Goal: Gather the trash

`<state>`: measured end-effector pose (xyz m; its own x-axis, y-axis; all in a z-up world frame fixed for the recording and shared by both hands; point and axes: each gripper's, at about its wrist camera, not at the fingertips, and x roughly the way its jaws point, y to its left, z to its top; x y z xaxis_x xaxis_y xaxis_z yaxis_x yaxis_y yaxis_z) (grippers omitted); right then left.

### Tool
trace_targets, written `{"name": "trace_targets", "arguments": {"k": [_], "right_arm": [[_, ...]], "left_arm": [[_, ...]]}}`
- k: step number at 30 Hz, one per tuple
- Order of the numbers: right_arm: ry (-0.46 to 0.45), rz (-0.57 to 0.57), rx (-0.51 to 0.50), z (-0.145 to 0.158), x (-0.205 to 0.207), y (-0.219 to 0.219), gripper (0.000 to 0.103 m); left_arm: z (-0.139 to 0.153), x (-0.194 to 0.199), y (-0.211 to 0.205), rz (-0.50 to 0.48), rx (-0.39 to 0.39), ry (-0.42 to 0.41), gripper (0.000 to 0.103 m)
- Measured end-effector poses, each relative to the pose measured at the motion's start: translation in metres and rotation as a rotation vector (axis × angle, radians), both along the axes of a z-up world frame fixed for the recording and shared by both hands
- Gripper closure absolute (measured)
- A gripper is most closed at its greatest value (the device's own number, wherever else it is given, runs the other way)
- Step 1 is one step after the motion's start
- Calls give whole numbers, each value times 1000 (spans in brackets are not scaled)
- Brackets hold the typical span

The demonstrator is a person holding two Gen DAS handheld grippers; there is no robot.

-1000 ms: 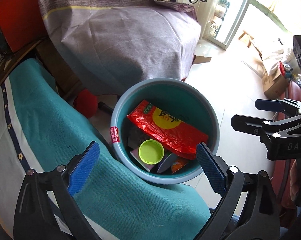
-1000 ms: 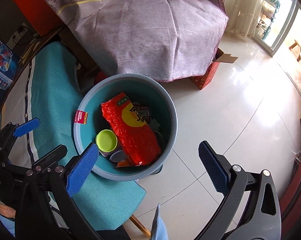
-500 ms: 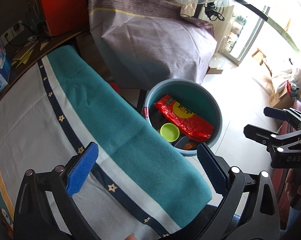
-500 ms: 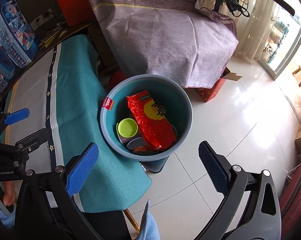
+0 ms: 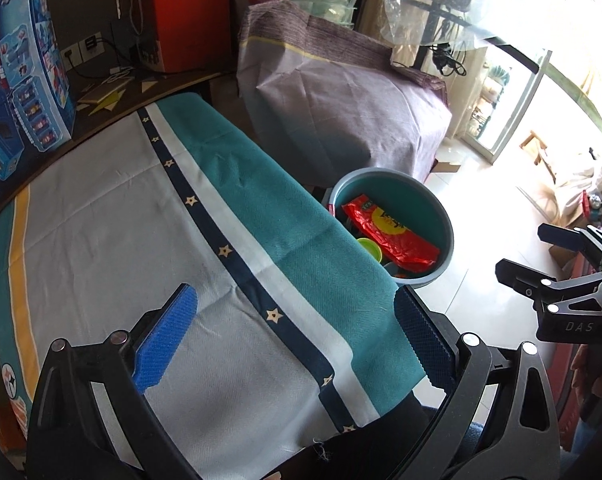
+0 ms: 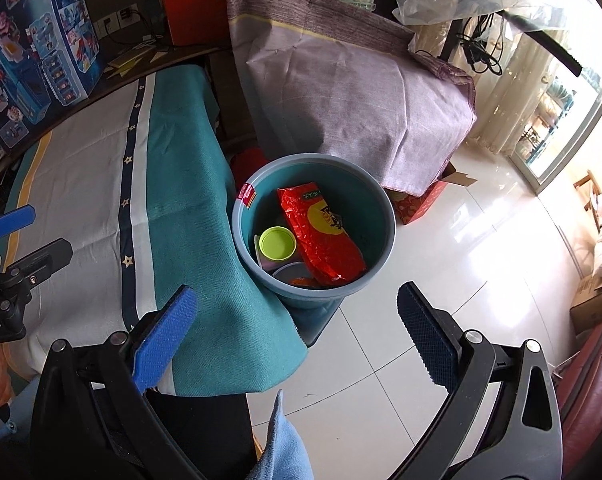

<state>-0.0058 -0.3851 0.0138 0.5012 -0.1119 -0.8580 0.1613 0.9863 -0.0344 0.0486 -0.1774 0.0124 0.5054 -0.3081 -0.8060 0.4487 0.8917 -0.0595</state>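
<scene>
A round blue bin (image 6: 377, 204) stands on the floor beside the table; it also shows in the left wrist view (image 5: 447, 236). In it lie a red snack bag (image 6: 321, 236) (image 5: 393, 232), a lime green lid (image 6: 277, 243) (image 5: 371, 250) and some darker trash. My left gripper (image 5: 293, 340) is open and empty above the tablecloth (image 5: 141, 240). My right gripper (image 6: 295, 336) is open and empty, above the floor just in front of the bin. Each gripper shows in the other's view, the right one (image 5: 541, 256) and the left one (image 6: 25, 232).
A teal, white and grey tablecloth (image 6: 173, 184) covers the table and hangs over its edge next to the bin. A large object under purple cloth (image 6: 353, 92) stands behind the bin. Blue toy boxes (image 6: 37, 56) sit at the table's far left. White tiled floor (image 6: 461, 260) lies to the right.
Both grippers have pulled up and back from the bin, so it looks smaller and farther. The left view now looks over the tablecloth. Both stay open and empty.
</scene>
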Motion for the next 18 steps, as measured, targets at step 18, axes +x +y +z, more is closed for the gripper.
{"name": "trace_targets", "arguments": {"k": [18], "right_arm": [[-5,14,3,-13,-11,14,7]], "left_arm": [[-13,-14,10,45,11,4,4]]}}
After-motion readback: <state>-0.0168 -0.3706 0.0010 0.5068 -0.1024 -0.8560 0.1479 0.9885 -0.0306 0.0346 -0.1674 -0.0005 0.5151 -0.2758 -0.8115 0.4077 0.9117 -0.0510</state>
